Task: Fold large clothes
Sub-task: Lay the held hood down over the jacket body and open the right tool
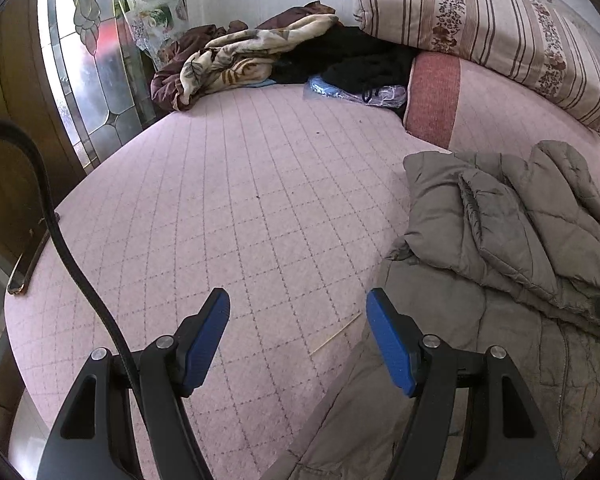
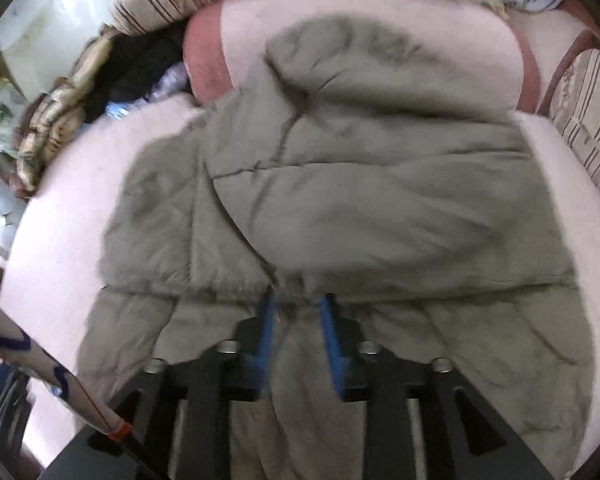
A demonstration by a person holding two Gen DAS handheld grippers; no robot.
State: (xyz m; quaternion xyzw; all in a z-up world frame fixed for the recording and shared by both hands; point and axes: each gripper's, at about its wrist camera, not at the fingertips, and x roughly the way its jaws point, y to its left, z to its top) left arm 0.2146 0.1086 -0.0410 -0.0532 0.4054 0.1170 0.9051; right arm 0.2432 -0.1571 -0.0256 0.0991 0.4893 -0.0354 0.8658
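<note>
A large grey-brown puffer jacket [image 1: 500, 240] lies on the pink checked bed [image 1: 240, 200], at the right in the left wrist view. My left gripper [image 1: 298, 312] is open and empty above the bed, just left of the jacket's edge. In the blurred right wrist view the jacket [image 2: 360, 180] fills the middle, with one part folded over the rest. My right gripper [image 2: 298, 304] has its blue fingers [image 2: 266, 332] close together around a bunched fold of the jacket at the folded part's near edge.
A striped pillow [image 1: 480, 24] rests on a pink bolster [image 1: 460, 100] at the bed's head. A pile of blankets and dark clothes [image 1: 268, 56] lies at the far corner. A patterned glass door [image 1: 88, 60] stands left of the bed.
</note>
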